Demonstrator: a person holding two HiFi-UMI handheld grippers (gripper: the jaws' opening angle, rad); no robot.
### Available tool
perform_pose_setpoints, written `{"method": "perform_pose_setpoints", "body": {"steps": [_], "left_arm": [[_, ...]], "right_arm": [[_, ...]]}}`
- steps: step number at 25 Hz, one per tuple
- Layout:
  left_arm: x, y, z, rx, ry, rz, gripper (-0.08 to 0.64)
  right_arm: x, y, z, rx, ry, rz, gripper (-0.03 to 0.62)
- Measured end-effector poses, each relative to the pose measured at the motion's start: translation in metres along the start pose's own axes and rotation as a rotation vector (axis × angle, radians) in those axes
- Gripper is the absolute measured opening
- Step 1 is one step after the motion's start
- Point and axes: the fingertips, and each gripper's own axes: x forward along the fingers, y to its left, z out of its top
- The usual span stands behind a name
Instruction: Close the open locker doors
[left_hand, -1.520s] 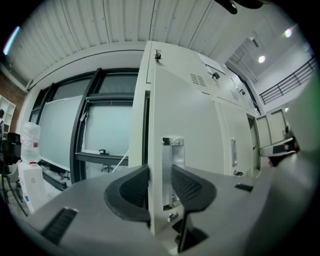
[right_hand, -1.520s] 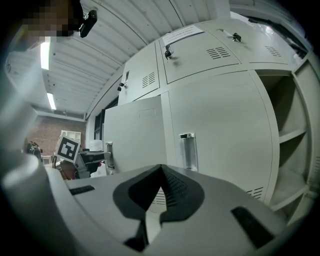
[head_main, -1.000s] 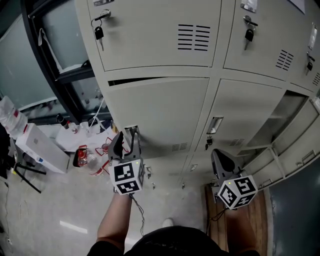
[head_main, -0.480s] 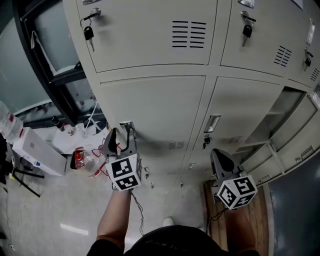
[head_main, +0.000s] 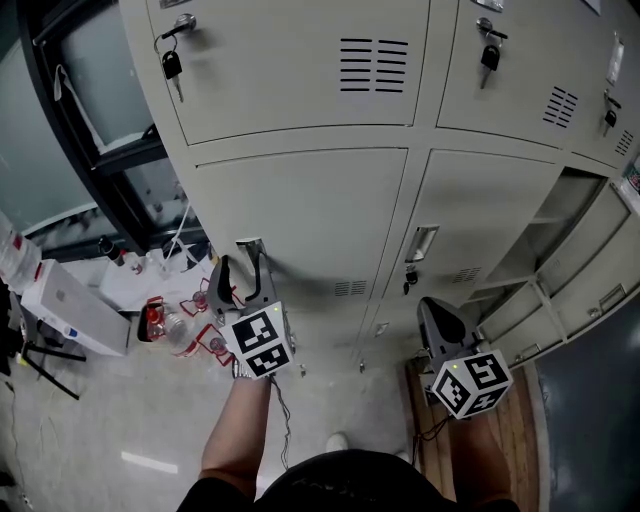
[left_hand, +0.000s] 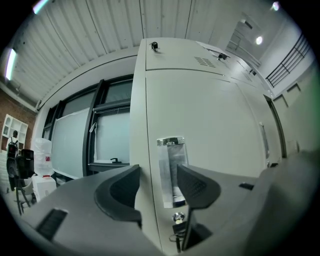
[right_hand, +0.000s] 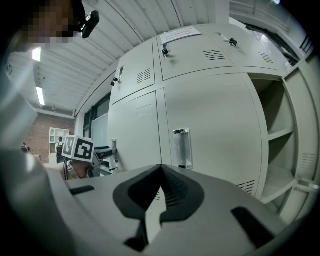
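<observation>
Beige lockers (head_main: 300, 215) fill the head view. The lower left door (left_hand: 210, 115) lies flush in its frame. My left gripper (head_main: 243, 275) points level at that door's metal handle (head_main: 248, 246). Its jaws have just been opening and stand open; the handle (left_hand: 171, 170) shows between the fingers (left_hand: 120, 192), and no pad presses on it. My right gripper (head_main: 436, 318) is shut and empty, facing the neighbouring closed door (right_hand: 210, 125). At the far right a compartment (head_main: 560, 225) stands open, its doors (head_main: 590, 285) swung out. That open compartment (right_hand: 285, 145) also shows in the right gripper view.
Padlocks with keys hang on the upper doors (head_main: 172, 65). On the floor at left lie a white box (head_main: 70, 305) and bottles (head_main: 165, 320), beside a dark window frame (head_main: 80, 130). A wooden board (head_main: 510, 440) lies under my right side.
The gap along the top of the lower left door has shut; the door now sits flush. My left gripper's jaws have spread wider at the handle. The right gripper has stayed still.
</observation>
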Motion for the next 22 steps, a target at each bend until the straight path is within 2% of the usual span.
{"method": "perform_pose_setpoints", "body": {"steps": [9,22], "left_arm": [[0.001,-0.001,0.000,0.025,-0.005,0.026,0.221],[-0.010,-0.010,0.004,0.035,-0.013,-0.025,0.224]], "right_arm": [[-0.001,0.004,-0.002,-0.002,0.003,-0.004,-0.006],[-0.005,0.004,-0.004,0.002,0.003,-0.004,-0.006]]}}
